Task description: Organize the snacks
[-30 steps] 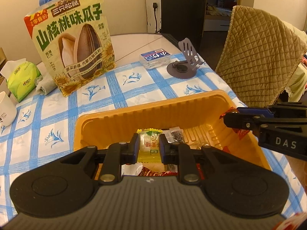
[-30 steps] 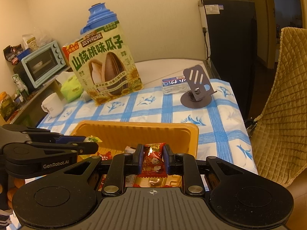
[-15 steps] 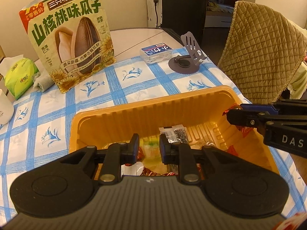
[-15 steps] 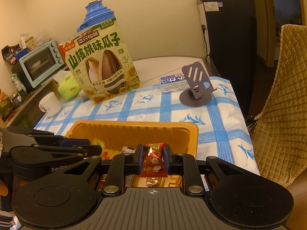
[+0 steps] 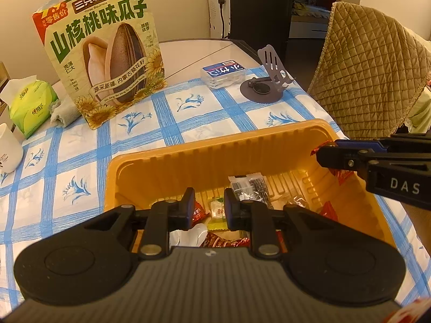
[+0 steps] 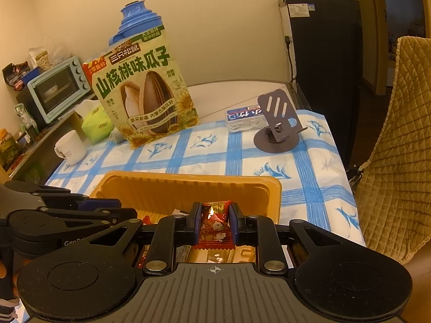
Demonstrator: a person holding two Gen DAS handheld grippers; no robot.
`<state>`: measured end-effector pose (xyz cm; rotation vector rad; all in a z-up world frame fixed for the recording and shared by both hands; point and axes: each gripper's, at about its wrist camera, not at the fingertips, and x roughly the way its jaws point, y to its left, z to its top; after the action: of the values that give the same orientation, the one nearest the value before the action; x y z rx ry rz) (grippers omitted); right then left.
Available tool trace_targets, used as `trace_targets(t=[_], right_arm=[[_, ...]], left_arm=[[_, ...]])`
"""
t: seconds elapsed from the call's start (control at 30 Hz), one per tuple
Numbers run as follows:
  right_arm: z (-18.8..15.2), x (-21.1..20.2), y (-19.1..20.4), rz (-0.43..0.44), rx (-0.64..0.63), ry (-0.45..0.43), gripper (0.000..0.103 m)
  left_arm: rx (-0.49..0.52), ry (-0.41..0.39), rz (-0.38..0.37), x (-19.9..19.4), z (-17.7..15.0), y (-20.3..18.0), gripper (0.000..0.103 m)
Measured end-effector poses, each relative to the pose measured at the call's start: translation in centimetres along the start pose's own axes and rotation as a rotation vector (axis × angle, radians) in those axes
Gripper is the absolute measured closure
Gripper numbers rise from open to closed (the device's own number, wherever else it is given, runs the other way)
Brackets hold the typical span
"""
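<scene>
An orange plastic tray (image 5: 215, 156) sits on the checked tablecloth and holds several small wrapped snacks, among them a yellow-green candy (image 5: 217, 214) and a black-and-clear packet (image 5: 250, 185). My left gripper (image 5: 207, 204) is open and empty above the tray, the yellow-green candy lying below its jaws. My right gripper (image 6: 215, 223) is shut on a red wrapped candy (image 6: 215, 224) over the tray (image 6: 188, 185). The right gripper also shows at the right in the left wrist view (image 5: 323, 157), and the left gripper at the left in the right wrist view (image 6: 126, 210).
A large sunflower-seed bag (image 5: 105, 51) stands at the back of the table. A phone stand (image 5: 265, 86) and a small blue-labelled box (image 5: 223, 72) lie back right. A tissue pack (image 5: 29, 105) and a white mug (image 5: 8, 150) are at left. A quilted chair (image 5: 371, 67) stands right.
My left gripper has let go of the yellow-green candy, which now lies in the tray, and has opened. My right gripper still holds the red candy, nearly unmoved.
</scene>
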<state>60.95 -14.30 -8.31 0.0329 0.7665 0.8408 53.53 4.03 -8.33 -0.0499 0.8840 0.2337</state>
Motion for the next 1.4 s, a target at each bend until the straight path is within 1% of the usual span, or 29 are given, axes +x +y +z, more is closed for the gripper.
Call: trace_targets(t=[0.27,0.33,0.37,0.53,0.6,0.77,0.87,0.9,0.97,1.0,1.03,1.1,1.17,1.27,1.33,1.37,1.4], right_arm=[[0.4,0.9,0.1,0.002,-0.006,0.006,0.081],[0.3,1.3,0.1,0.001,-0.013,0.007,0.081],[0.3,1.5,0.2,-0.002,-0.019,0.007,0.081],[0.2,2.1,0.1,-0.034,-0.033,-0.010,0.081],[0.2,2.3,0.0,-0.039,-0.025,-0.010,0.080],[0.1,2.4,-0.2,-0.030,-0.018,0.008,0.080],[-0.2,2.2,-0.1,-0.016,-0.019,0.025,0.079],[-0.4,2.0,-0.1,-0.013,-0.019,0.027,0.077],[-0.7,1.5,0.0,-0.010,-0.014,0.030,0.066],[-0.8,1.2,0.0,-0.010,-0.009,0.026,0.056],[-1.0,0.6,0.1,-0.007,-0.002,0.016,0.049],[-1.2,-0.3,0.2,0.000,0.004,0.009,0.044],[-1.4,-1.3,0.4,-0.008,0.002,0.006,0.042],[-1.8,-3.0,0.7,-0.010,0.011,-0.004,0.034],[-2.2,-4.3,1.1,-0.013,0.021,-0.011,0.025],[-2.3,-4.9,1.3,-0.017,0.026,-0.014,0.022],[-2.5,-5.5,1.5,-0.021,0.030,-0.015,0.017]], left_arm=[[-0.003,0.002,0.006,-0.4,-0.2,0.3,0.082],[-0.003,0.002,0.008,-0.4,-0.3,0.3,0.080],[-0.002,0.002,0.010,-0.5,-0.3,0.4,0.078],[-0.004,0.004,0.018,-0.6,-0.5,0.4,0.077],[-0.004,0.003,0.022,-0.6,-0.5,0.5,0.072],[0.004,0.000,0.035,-1.0,-0.6,0.6,0.068],[-0.002,-0.003,0.032,-1.4,-0.7,0.7,0.059],[-0.001,-0.006,0.032,-1.5,-0.7,0.7,0.057],[-0.002,-0.010,0.033,-1.9,-0.7,0.7,0.053],[-0.007,-0.013,0.034,-2.2,-0.7,0.8,0.051],[-0.016,-0.016,0.033,-2.5,-0.8,0.8,0.050],[-0.043,-0.014,0.032,-3.1,-0.9,1.0,0.046],[-0.062,-0.013,0.032,-3.9,-1.2,1.1,0.046],[-0.081,-0.013,0.022,-5.3,-1.6,1.3,0.045],[-0.076,-0.015,0.018,-6.4,-1.9,1.2,0.043],[-0.068,-0.017,0.020,-6.9,-2.1,1.1,0.041],[-0.060,-0.019,0.020,-7.4,-2.3,1.0,0.038]])
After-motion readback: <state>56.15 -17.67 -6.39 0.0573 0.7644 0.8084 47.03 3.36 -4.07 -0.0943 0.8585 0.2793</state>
